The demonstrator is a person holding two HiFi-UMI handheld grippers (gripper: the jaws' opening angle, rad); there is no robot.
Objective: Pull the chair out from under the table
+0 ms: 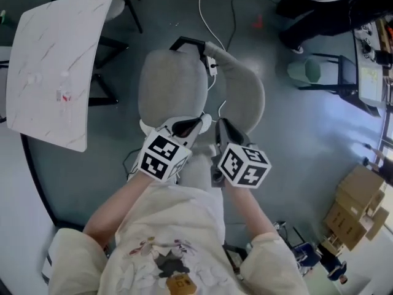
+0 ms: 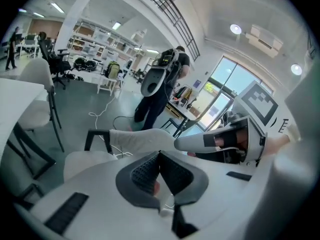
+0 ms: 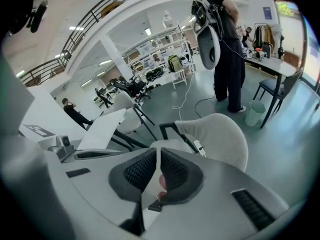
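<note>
Left claw (image 2: 159,155) is fully closed, its two dark ribbed pads meeting at the tips with nothing between them. Right claw (image 3: 154,153) stands only a thin slit apart and grips nothing. In the head view both are side by side over the near end of the grey fabric-covered chair (image 1: 171,86), the left claw above the near rim of the rounded seat and the right claw just beside it at the near edge of the curved backrest (image 1: 244,91). Neither gripper view shows a pad on the chair.

The chair stands wholly clear of the white marble-patterned desk (image 1: 55,66), which lies to its left, a strip of grey floor (image 1: 295,140) showing between the two. The seat is on the left and the backrest on the right, with a black frame bar (image 1: 186,42) at the far end. A thin white cable (image 1: 204,11) trails across the floor beyond the chair, and brown cardboard boxes (image 1: 356,208) sit near right. In the right gripper view a person in dark clothes (image 3: 227,44) stands far off.
</note>
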